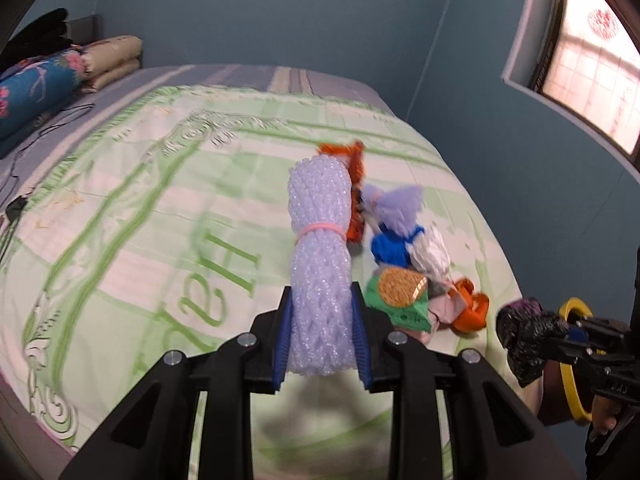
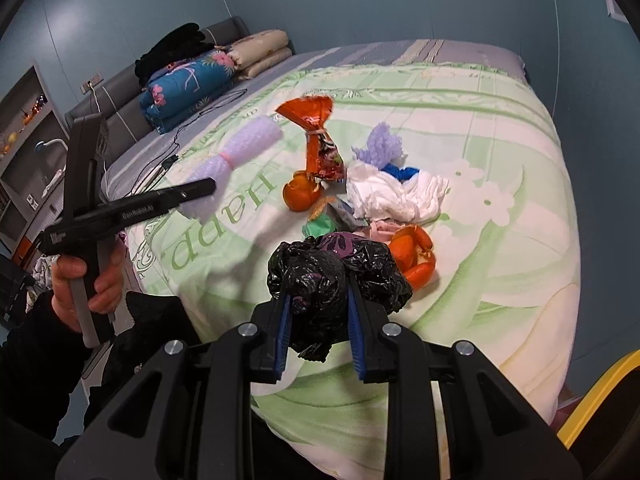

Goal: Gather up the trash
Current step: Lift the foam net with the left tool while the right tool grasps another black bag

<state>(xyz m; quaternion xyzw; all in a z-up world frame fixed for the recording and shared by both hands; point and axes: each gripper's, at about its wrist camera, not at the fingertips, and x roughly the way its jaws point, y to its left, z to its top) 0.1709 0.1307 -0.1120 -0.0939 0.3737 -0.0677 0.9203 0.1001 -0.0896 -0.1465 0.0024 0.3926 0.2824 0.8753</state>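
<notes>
Tools (two) each grip one item: left tool foam roll, right tool black bag.

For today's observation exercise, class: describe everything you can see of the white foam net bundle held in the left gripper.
The foam net bundle is a pale, bluish-white roll of mesh-patterned foam, soft and bubbly in texture. A thin pink rubber band cinches it near the middle, so both ends flare slightly. It is lifted above the green-patterned bedspread, pointing forward. The left gripper is closed on its lower end, blue pads pressing either side. Nothing else touches it.
</notes>
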